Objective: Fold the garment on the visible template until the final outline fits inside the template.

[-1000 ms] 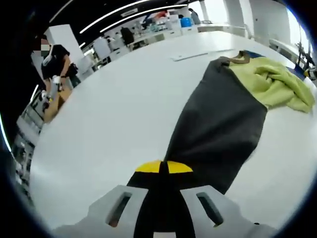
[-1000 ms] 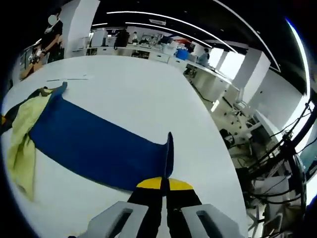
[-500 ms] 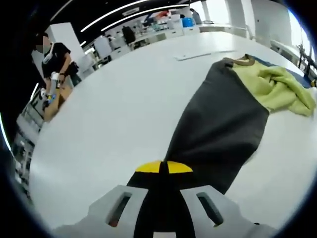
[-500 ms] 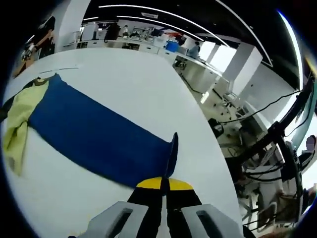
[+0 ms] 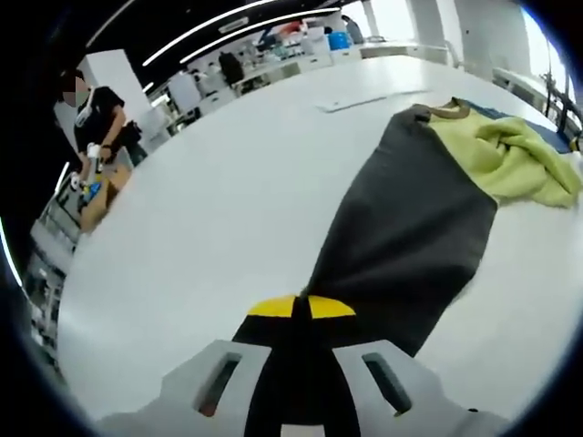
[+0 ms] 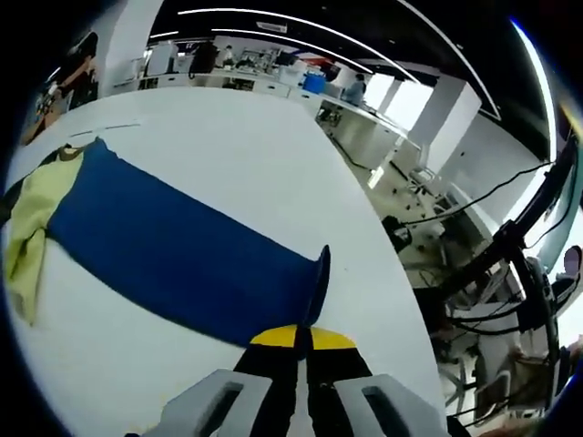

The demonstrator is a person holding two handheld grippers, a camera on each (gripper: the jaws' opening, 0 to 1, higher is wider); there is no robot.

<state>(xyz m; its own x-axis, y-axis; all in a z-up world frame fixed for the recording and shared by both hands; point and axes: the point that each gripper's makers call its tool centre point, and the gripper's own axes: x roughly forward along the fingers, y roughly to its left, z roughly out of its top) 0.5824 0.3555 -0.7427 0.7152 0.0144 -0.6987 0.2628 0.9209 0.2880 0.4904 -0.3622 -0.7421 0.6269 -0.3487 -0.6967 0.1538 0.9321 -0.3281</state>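
One garment lies spread on the white table (image 5: 209, 209), held at two ends: the left gripper (image 5: 301, 308) has its jaws closed on the end of the dark grey sleeve (image 5: 401, 237), and the right gripper (image 6: 302, 337) has its jaws closed on the end of the blue sleeve (image 6: 173, 259). Between the sleeves the yellow-green body (image 5: 506, 155) is bunched up, its folds hard to read, and no template outline can be made out. Bare tabletop lies beside the grey sleeve, while the table's edge runs close beyond the blue sleeve's pinched end; one person (image 5: 96, 123) stands past the far edge.
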